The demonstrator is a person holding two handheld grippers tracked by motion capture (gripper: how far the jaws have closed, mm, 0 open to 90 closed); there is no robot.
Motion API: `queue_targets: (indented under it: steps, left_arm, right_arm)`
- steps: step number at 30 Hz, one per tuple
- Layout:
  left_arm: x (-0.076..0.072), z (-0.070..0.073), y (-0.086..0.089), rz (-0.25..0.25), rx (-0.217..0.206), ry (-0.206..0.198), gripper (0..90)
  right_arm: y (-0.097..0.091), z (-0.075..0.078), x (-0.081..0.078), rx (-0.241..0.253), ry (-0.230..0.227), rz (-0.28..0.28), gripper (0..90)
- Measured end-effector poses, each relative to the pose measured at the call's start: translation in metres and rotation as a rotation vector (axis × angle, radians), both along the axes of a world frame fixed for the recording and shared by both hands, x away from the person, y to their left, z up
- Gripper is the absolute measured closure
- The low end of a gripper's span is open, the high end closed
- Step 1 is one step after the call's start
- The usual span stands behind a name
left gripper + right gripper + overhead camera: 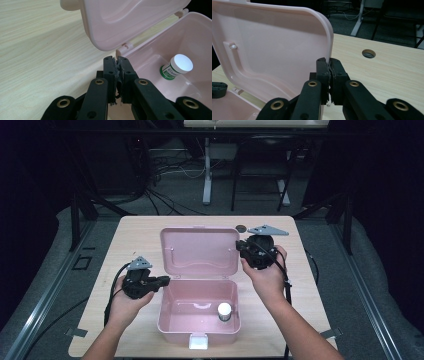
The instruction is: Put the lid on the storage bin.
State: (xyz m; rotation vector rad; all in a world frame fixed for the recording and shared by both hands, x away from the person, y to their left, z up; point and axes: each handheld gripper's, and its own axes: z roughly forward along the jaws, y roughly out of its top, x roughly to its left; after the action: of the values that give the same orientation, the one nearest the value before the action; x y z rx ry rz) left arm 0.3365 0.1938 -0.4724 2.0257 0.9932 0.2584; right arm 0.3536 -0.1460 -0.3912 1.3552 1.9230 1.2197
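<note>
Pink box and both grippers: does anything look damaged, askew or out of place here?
The jaw pads of the left gripper and right gripper look frayed and ragged along their meeting edges. Otherwise nothing stands out: the pink box sits square with its lid raised, and the small white-capped jar stands upright inside.

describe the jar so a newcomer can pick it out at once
On the wooden table sits an open pink box, its lid raised at the back. The jar stands upright inside the box, in the near right corner. It is small and white with a flat white cap and a green label band, the one loose item in there.
</note>
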Motion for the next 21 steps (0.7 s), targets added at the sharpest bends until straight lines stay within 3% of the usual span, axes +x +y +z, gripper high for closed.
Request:
queue_targets:
  steps: [5,13,15,21]
  left_arm:
    - [-0.001,0.002,0.001,0.009,-0.008,-0.013,83.8]
    - [0.002,0.032,0.008,0.084,-0.08,-0.13,68.1]
    - [0.006,0.036,0.008,0.097,-0.081,-0.153,66.8]
    - [0.019,0.046,0.002,0.092,-0.067,-0.163,66.8]
  right_arm:
    - [0.0,0.0,-0.004,0.006,-0.015,0.001,87.1]
    - [-0.001,-0.002,-0.008,0.009,-0.036,-0.001,87.0]
    - [-0.001,-0.003,-0.008,0.011,-0.033,-0.001,87.0]
    - [-0.002,-0.002,-0.007,0.014,-0.029,0.001,86.9]
